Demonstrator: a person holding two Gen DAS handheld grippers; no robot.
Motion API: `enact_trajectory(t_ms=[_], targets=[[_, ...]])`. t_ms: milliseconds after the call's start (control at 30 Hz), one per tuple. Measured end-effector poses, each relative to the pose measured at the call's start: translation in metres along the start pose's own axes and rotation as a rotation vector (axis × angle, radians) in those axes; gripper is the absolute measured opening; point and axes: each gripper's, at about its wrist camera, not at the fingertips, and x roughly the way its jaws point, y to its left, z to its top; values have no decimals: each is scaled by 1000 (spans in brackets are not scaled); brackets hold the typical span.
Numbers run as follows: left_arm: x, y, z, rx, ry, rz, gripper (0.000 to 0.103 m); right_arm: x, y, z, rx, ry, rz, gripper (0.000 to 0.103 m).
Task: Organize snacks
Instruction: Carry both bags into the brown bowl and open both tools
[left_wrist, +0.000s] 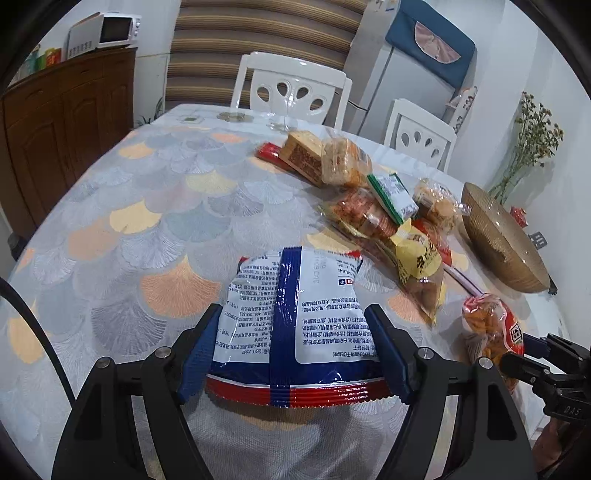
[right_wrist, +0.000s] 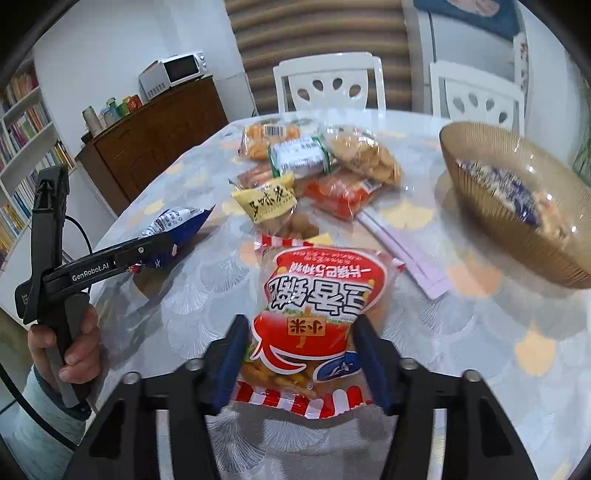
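My left gripper (left_wrist: 295, 325) is shut on a blue and white snack bag (left_wrist: 291, 295) with a red sealed edge, held just above the tablecloth. It also shows in the right wrist view (right_wrist: 173, 230). My right gripper (right_wrist: 299, 336) is shut on a red and white snack bag (right_wrist: 314, 314), which also shows in the left wrist view (left_wrist: 487, 325). A brown ribbed bowl (right_wrist: 491, 206) at the right holds a blue and white packet (right_wrist: 509, 188). A pile of loose snack packs (left_wrist: 369, 192) lies in the middle of the table.
The table has a fan-pattern cloth (left_wrist: 147, 221). Two white chairs (left_wrist: 291, 88) stand at its far side. A pale flat packet (right_wrist: 410, 258) lies between the pile and the bowl. A vase of dried flowers (left_wrist: 528, 147) stands behind the bowl. A brown cabinet (left_wrist: 66, 129) is at the left.
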Motion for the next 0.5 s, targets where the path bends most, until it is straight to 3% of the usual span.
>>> enact_trajectory(t_ms=[133, 167, 200, 233, 367, 433, 500], targets=[[-24, -10, 9, 4, -59, -24, 73, -15, -4, 3, 15, -31, 31, 45], [-32, -17, 14, 18, -81, -38, 60, -20, -6, 4, 18, -42, 29, 45], [-38, -24, 21, 32, -92, -58, 23, -27, -8, 6, 22, -57, 28, 45], [-40, -30, 28, 38, -84, -67, 20, -33, -10, 7, 24, -73, 31, 45], [-37, -58, 52, 113, -82, -56, 21, -62, -25, 15, 43, -137, 32, 45], [-31, -58, 53, 109, -38, -60, 30, -71, -34, 15, 49, -146, 39, 45], [-27, -45, 48, 57, 33, -75, 59, -75, -41, 13, 57, -146, 57, 45]])
